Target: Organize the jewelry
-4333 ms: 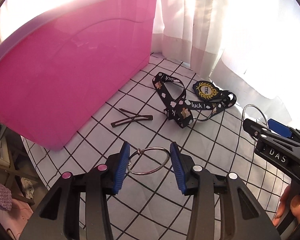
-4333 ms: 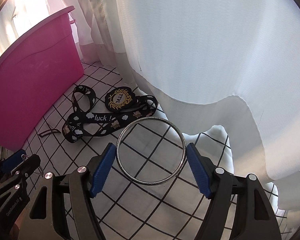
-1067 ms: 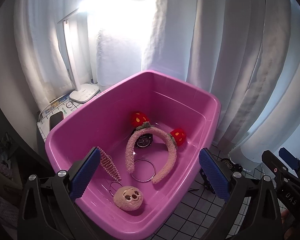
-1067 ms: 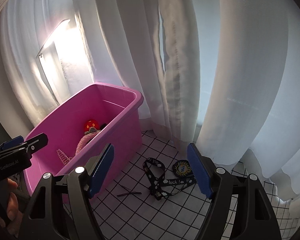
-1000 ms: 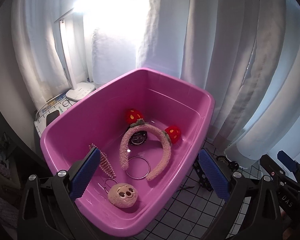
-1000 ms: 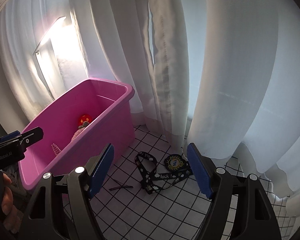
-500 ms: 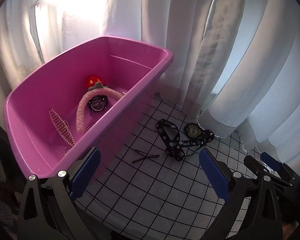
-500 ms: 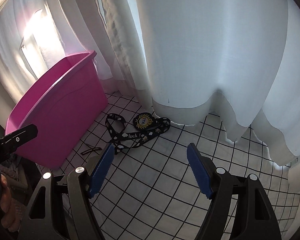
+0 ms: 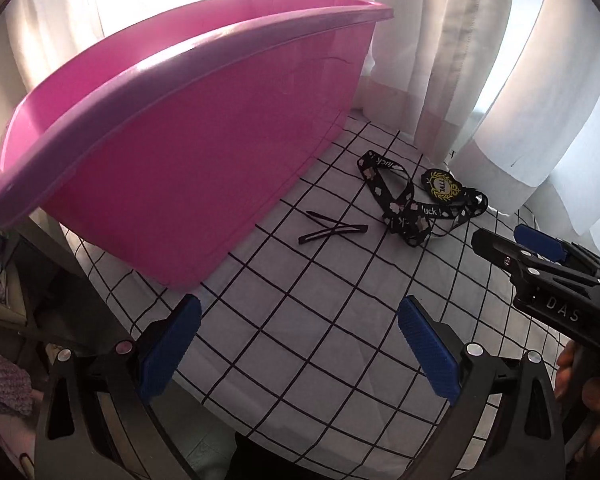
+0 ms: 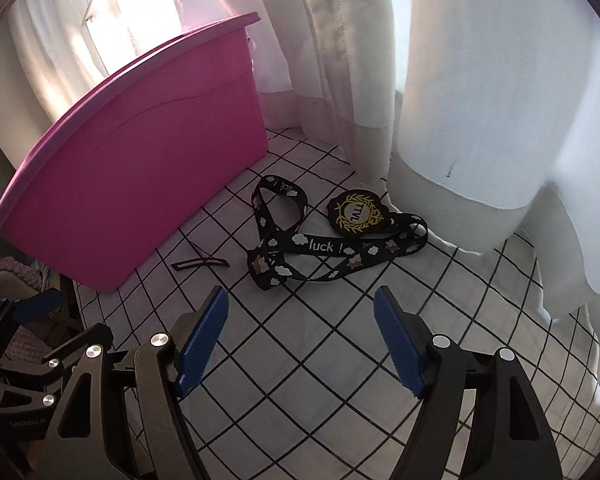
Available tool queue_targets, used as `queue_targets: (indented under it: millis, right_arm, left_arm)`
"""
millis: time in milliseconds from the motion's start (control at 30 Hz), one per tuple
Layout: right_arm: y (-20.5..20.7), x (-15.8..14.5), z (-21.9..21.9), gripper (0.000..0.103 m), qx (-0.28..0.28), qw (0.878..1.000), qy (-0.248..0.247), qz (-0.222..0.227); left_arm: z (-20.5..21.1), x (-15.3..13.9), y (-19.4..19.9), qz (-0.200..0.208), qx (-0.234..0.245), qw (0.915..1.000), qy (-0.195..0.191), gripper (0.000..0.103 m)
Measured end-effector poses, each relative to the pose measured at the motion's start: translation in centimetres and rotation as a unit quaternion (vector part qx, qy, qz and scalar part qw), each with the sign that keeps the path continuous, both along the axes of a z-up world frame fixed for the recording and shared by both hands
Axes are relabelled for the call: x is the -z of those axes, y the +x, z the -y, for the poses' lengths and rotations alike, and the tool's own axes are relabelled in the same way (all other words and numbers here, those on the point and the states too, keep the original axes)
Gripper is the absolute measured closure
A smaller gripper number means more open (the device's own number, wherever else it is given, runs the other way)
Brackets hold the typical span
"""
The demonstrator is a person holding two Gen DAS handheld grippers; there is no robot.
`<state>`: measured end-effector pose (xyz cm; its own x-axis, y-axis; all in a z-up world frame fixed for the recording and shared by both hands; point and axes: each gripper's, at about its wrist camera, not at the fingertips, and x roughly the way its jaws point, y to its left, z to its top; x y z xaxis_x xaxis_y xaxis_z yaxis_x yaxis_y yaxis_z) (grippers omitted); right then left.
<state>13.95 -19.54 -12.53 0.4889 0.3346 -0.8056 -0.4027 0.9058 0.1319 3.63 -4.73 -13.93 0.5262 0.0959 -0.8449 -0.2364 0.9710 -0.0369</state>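
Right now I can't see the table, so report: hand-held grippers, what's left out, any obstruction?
Both hand-held grippers, left and right, open, empty. Lanyard and hair clips lie beside pink tub. Path clear.

left wrist view: looks steeply down, close over the checked tablecloth (image 9: pixel 300 320), pink tub (image 9: pixel 204 140) filling its left | right wrist view: same downward tilt, set further right, nearer the white curtain (image 10: pixel 480 100) | shared: tub, printed lanyard (image 9: pixel 416 208) (image 10: pixel 320 248), dark hair clips (image 9: pixel 332 231) (image 10: pixel 199 262)
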Motion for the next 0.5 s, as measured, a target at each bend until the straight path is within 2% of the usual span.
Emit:
queue_targets:
  millis: [133,300,400,500]
  right_arm:
    - [1.4,1.6,-2.8,0.031,-0.038,0.999,-0.026,0.005]
    - [3.3,3.9,-5.2,0.031,-0.058,0.997,-0.051,-0.001]
    - [4.6,5.2,-5.4,0.031,-0.05,0.996,-0.076,0.001]
    - [5.8,6.0,-4.4,0.031,-0.029,0.997,-0.078,-0.002]
  left_arm:
    - [-0.2,1.4,-0.1,-0.005,-0.015,0.9999,0.001,0.006]
    - [-0.1,2.8,0.8,-0.008,-0.026,0.9996,-0.003,0.006]
    - [0.2,3.4,1.8,-0.008,-0.027,0.9996,-0.007,0.006]
    - [0.7,4.0,3.0,-0.008,-0.028,0.9994,-0.017,0.006]
